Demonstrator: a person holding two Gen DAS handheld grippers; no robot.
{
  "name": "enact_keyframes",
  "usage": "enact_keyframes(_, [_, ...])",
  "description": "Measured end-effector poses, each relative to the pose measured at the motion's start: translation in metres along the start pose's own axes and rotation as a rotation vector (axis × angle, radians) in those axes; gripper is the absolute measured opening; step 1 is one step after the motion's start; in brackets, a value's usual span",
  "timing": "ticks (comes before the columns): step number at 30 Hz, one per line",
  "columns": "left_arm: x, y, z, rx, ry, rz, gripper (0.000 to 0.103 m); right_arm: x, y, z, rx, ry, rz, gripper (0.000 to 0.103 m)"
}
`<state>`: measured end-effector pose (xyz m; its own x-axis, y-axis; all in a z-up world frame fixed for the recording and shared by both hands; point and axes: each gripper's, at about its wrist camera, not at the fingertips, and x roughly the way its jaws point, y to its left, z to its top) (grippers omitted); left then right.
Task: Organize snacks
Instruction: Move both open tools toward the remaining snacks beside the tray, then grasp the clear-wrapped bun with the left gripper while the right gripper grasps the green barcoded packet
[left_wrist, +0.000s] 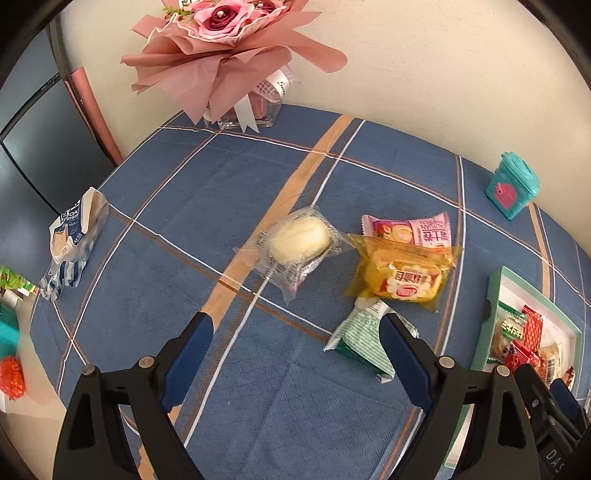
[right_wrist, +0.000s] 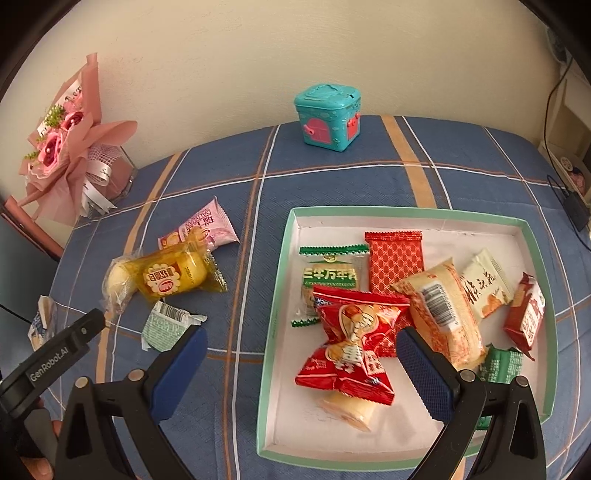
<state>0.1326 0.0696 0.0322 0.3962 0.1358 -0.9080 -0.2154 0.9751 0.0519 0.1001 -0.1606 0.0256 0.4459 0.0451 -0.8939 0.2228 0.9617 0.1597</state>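
Both tools open, loose snacks waiting left of the tray

Your left tool hangs spread and empty above the blue plaid surface, aimed toward the clear-wrapped cream bun at frame centre, likely your next pick. Your right tool is also spread, holding nothing, over the green-rimmed tray where the red peanut packet lies among sorted snacks. The yellow cake packet, pink packet and green-striped packet lie outside, left of the tray.
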Motion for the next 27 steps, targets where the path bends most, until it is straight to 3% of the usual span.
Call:
enact_keyframes(5, [0.006, 0.001, 0.007, -0.002, 0.003, 0.004, 0.092, 0.010, 0.002, 0.004, 0.002, 0.008, -0.015, 0.103])
enact_keyframes(15, [0.019, 0.007, 0.020, -0.046, -0.002, -0.029, 0.092, 0.023, 0.016, 0.016, -0.028, 0.013, 0.036, 0.103])
enact_keyframes(23, [0.037, 0.013, 0.018, -0.041, 0.052, -0.043, 0.092, 0.037, 0.054, 0.014, -0.099, 0.039, 0.063, 0.103])
enact_keyframes(27, [0.056, 0.028, 0.014, -0.084, 0.101, -0.040, 0.092, 0.048, 0.076, 0.009, -0.147, 0.061, 0.043, 0.103])
